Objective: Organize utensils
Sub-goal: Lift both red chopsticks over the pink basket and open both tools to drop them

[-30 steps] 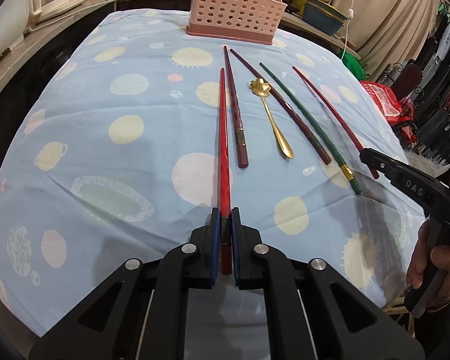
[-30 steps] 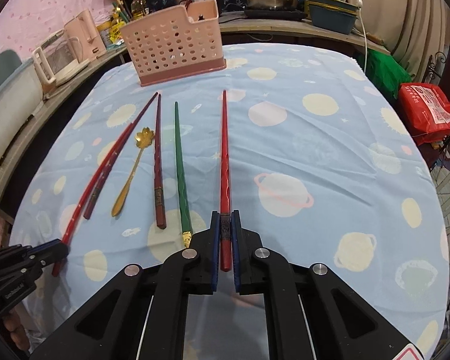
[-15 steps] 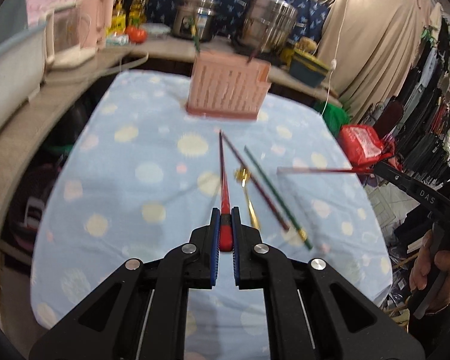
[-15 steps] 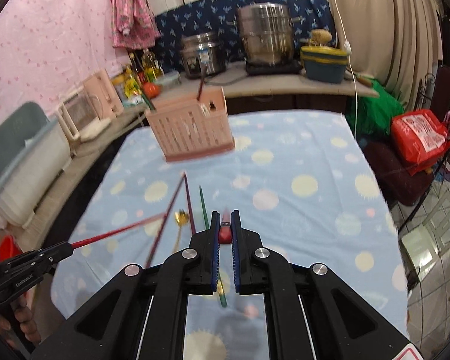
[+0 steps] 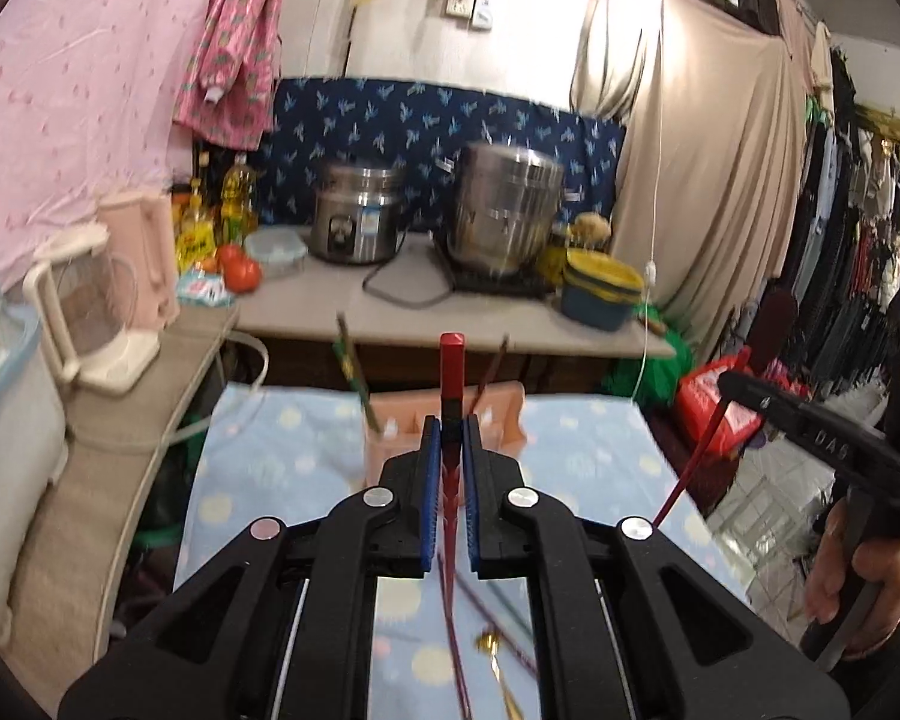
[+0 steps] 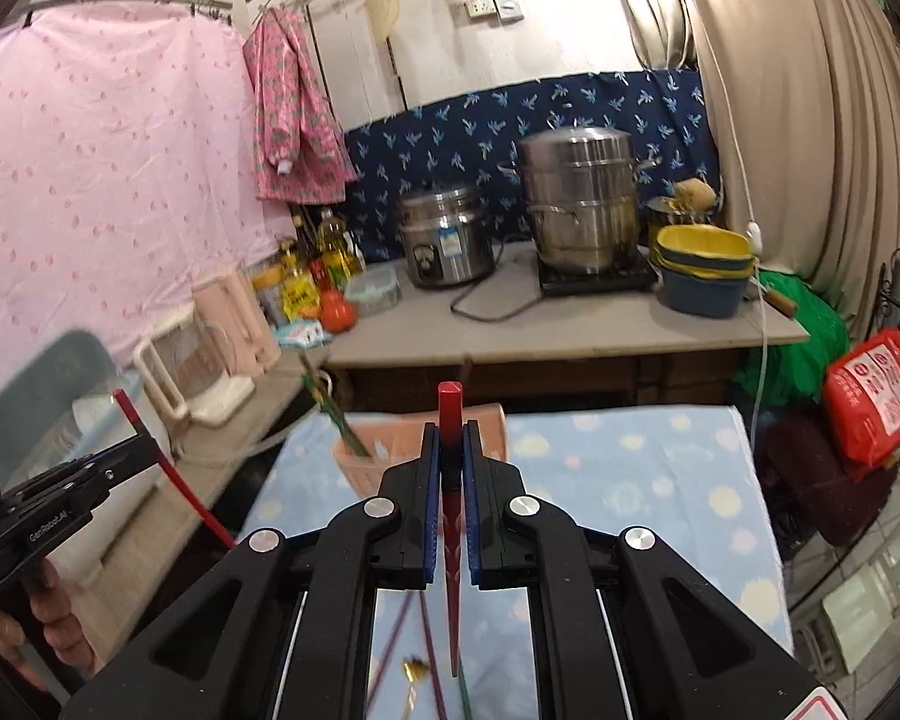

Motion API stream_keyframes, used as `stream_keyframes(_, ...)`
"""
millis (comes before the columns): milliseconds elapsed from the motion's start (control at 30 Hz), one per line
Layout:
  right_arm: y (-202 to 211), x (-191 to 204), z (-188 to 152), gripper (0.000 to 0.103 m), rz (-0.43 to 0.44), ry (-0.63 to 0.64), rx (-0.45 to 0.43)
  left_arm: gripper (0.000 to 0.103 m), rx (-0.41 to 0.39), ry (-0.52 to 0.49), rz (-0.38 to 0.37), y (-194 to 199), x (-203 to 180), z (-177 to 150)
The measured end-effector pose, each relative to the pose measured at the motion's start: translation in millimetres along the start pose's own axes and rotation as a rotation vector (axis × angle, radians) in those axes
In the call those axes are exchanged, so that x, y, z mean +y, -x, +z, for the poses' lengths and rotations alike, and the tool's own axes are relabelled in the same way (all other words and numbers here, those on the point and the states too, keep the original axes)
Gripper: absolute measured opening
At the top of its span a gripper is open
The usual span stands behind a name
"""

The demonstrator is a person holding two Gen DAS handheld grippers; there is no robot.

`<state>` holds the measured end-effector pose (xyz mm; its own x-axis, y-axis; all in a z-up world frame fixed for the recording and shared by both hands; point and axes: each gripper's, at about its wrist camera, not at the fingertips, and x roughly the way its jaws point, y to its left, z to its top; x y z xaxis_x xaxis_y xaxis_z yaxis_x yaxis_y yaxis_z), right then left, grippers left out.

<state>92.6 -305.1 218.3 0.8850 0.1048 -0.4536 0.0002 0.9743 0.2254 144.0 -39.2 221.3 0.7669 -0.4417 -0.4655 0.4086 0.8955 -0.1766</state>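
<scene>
My left gripper (image 5: 448,426) is shut on a red chopstick (image 5: 450,372), held upright, tip hanging down over the table. My right gripper (image 6: 450,432) is shut on another red chopstick (image 6: 450,414), also upright. Each gripper shows in the other's view: the right one (image 5: 732,385) at the right, the left one (image 6: 141,441) at the left. The pink utensil basket (image 5: 498,417) stands just beyond the fingers, with a green chopstick (image 5: 354,375) and a dark one (image 5: 491,373) standing in it. A gold spoon (image 5: 491,648) and several chopsticks lie on the blue cloth below.
Behind the table runs a counter with a rice cooker (image 5: 354,219), a steel pot (image 5: 507,207), a yellow-blue bowl (image 5: 600,294) and a kettle (image 5: 90,312). A red bag (image 6: 870,396) and clothes racks stand to the right.
Both grippers have lifted their red chopsticks off the cloth and swung them from flat to upright. The cameras have tilted up from the table to the back counter.
</scene>
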Motion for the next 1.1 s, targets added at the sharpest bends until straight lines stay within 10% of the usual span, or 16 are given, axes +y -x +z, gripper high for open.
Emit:
stream_keyframes(367,-82.4,20.7,82.7,0.007,0.062,-0.061,-0.18,0.007,-0.118,0.012,0.106,-83.7,15.6,86.1)
stream_keyframes(900,-204.3,-2.7,8.6,0.007,0.074,-0.132,0.017,0.007,0.018,0.077,0.075,-170.9,49.9,34.3)
stream_keyframes(1033,-201.0,-1.2,-2.9,0.027,0.046,-0.114,0.019,0.008,0.022,0.051,0.104,-169.6,44.3,23.4)
stream_keyframes(1100,-194.1,-0.6,-7.4,0.042,0.03,-0.108,0.008,0.03,0.02,0.051,0.133,-167.0,43.0,19.6)
